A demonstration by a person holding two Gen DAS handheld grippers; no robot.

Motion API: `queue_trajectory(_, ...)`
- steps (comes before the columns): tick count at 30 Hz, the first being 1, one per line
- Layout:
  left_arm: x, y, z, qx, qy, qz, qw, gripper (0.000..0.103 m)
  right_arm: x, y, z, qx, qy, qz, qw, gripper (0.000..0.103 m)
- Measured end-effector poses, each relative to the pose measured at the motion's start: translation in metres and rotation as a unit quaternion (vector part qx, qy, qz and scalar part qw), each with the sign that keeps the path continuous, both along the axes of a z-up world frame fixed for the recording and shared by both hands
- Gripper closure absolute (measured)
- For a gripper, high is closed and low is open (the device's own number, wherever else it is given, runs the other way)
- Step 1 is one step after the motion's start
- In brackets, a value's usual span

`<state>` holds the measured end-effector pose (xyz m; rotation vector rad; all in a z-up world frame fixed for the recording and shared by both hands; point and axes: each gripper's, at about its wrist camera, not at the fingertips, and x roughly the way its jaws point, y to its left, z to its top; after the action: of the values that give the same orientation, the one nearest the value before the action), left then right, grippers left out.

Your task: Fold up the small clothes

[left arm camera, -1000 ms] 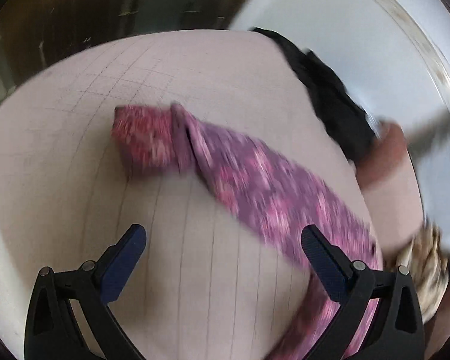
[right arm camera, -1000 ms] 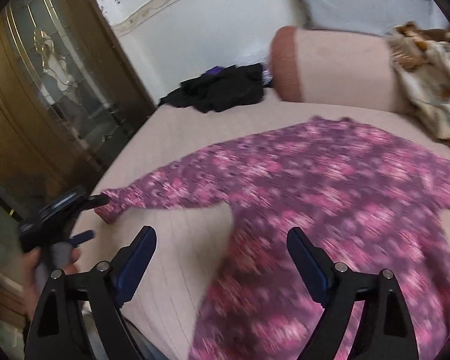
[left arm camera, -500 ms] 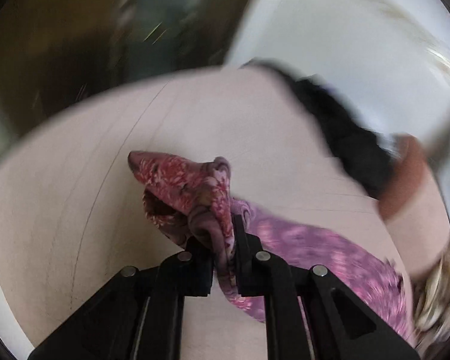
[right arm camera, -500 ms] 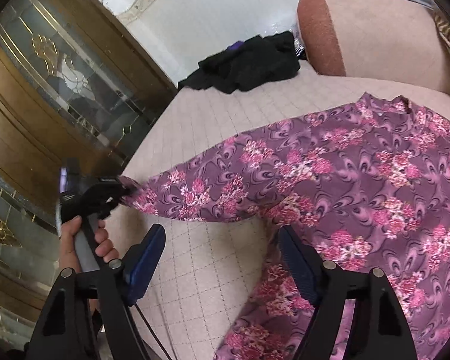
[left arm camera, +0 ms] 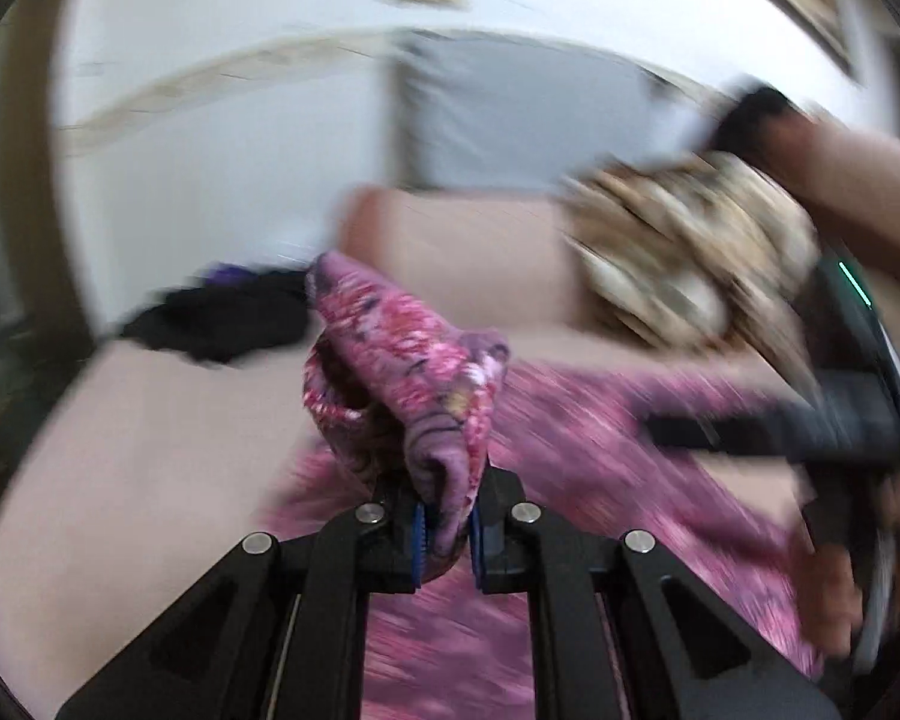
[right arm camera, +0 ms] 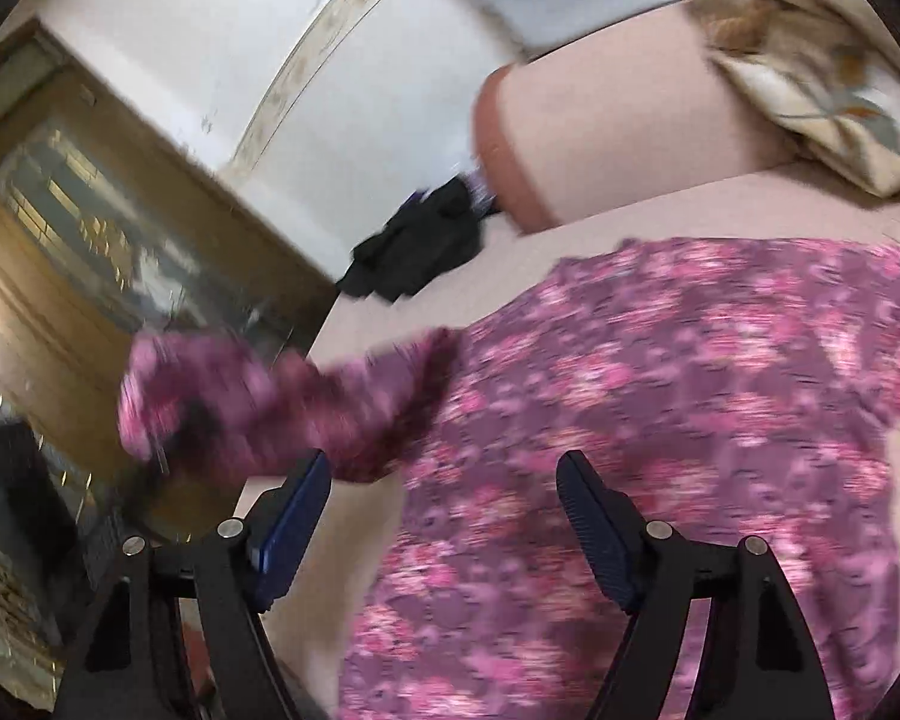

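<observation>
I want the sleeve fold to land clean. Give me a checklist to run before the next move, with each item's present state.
1. Left gripper shut on the sleeve: ok, the cuff is bunched between its pads.
2. Sleeve lifted off the bed: ok, seen from the right wrist camera.
3. Right gripper free: ok, open, nothing between its pads.
4. Shirt body lying flat: cannot tell, the pictures are blurred.
5. Landing spot on the shirt free of other things: ok; the black clothes and the patterned cloth lie apart from it.
6. Grip holds one layer only: cannot tell.
</observation>
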<state>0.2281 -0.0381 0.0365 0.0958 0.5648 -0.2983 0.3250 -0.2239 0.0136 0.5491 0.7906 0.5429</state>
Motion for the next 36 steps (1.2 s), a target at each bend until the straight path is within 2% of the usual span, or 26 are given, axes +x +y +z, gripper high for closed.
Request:
queue_trajectory(2, 0.0, -0.031, -0.041, 0.034, 0.047, -0.045, 0.9973, 0.093, 0.009, -0.026, -0.019, 0.019, 0.029, -0.023, 0.999, 0.02)
queue_trajectory(3, 0.001, -0.047, -0.068, 0.048, 0.095, -0.071, 0.9917, 0.093, 0.014, -0.04, -0.032, 0.04, 0.045, -0.029, 0.998, 0.02)
queue_trajectory(4, 0.001, -0.053, -0.08, 0.049, 0.112, -0.08, 0.9893, 0.093, 0.017, -0.047, -0.042, 0.05, 0.056, -0.031, 0.997, 0.02)
queue_trajectory(5, 0.0, -0.063, -0.1, 0.069, 0.13, -0.087, 0.9854, 0.093, 0.02, -0.053, -0.051, 0.057, 0.07, -0.034, 0.995, 0.02)
queue_trajectory(8, -0.006, -0.078, -0.122, 0.127, 0.119, -0.101, 0.9796, 0.093, 0.028, -0.058, -0.078, 0.086, 0.11, -0.014, 0.99, 0.02)
queue_trajectory(12, -0.006, -0.083, -0.121, 0.151, 0.109, -0.119, 0.9753, 0.091, 0.035, -0.043, -0.1, 0.093, 0.158, 0.044, 0.982, 0.02)
queue_trajectory(15, -0.007, -0.088, -0.12, 0.174, 0.094, -0.122, 0.9727, 0.091, 0.032, -0.027, -0.115, 0.098, 0.202, 0.09, 0.97, 0.02)
queue_trajectory(17, -0.007, -0.09, -0.123, 0.184, 0.093, -0.123, 0.9707, 0.091, 0.029, -0.019, -0.122, 0.114, 0.219, 0.103, 0.963, 0.023)
queue_trajectory(18, -0.01, -0.09, -0.124, 0.188, 0.093, -0.124, 0.9697, 0.091, 0.027, -0.012, -0.122, 0.122, 0.221, 0.112, 0.961, 0.034)
queue_trajectory(21, -0.012, -0.092, -0.121, 0.197, 0.084, -0.129, 0.9683, 0.091, 0.022, 0.005, -0.13, 0.073, 0.239, 0.115, 0.961, 0.092)
queue_trajectory(23, -0.018, -0.091, -0.107, 0.197, 0.069, -0.135, 0.9686, 0.09, 0.018, 0.01, -0.119, 0.057, 0.233, 0.108, 0.965, 0.092)
queue_trajectory(24, -0.026, -0.088, -0.091, 0.194, 0.045, -0.142, 0.9696, 0.087, 0.013, 0.011, -0.104, 0.05, 0.215, 0.107, 0.969, 0.092)
queue_trajectory(25, -0.034, -0.085, -0.079, 0.185, 0.027, -0.152, 0.9707, 0.071, 0.005, 0.013, -0.078, 0.044, 0.184, 0.11, 0.976, 0.092)
queue_trajectory(26, -0.043, -0.079, -0.065, 0.166, 0.017, -0.167, 0.9717, 0.041, 0.0, 0.013, -0.064, 0.039, 0.165, 0.108, 0.979, 0.092)
queue_trajectory(28, -0.062, -0.065, -0.046, 0.131, 0.008, -0.174, 0.976, 0.018, -0.028, 0.007, -0.031, 0.017, 0.111, 0.083, 0.99, 0.09)
queue_trajectory(30, -0.08, -0.045, -0.04, 0.084, 0.031, -0.166, 0.9821, 0.018, -0.06, -0.008, -0.021, 0.003, 0.07, 0.053, 0.996, 0.084)
queue_trajectory(31, -0.086, -0.036, -0.043, 0.058, 0.055, -0.162, 0.9835, 0.018, -0.08, -0.018, -0.026, -0.004, 0.06, 0.035, 0.998, 0.065)
queue_trajectory(33, -0.095, -0.006, -0.059, -0.014, 0.113, -0.14, 0.9835, 0.018, -0.108, -0.033, -0.046, -0.025, 0.068, -0.004, 0.997, 0.04)
queue_trajectory(34, -0.094, 0.007, -0.069, -0.034, 0.137, -0.124, 0.9822, 0.018, -0.126, -0.043, -0.066, -0.021, 0.093, -0.025, 0.995, 0.04)
queue_trajectory(36, -0.085, 0.026, -0.083, -0.053, 0.179, -0.071, 0.9799, 0.018, -0.145, -0.053, -0.086, 0.01, 0.126, -0.036, 0.991, 0.04)
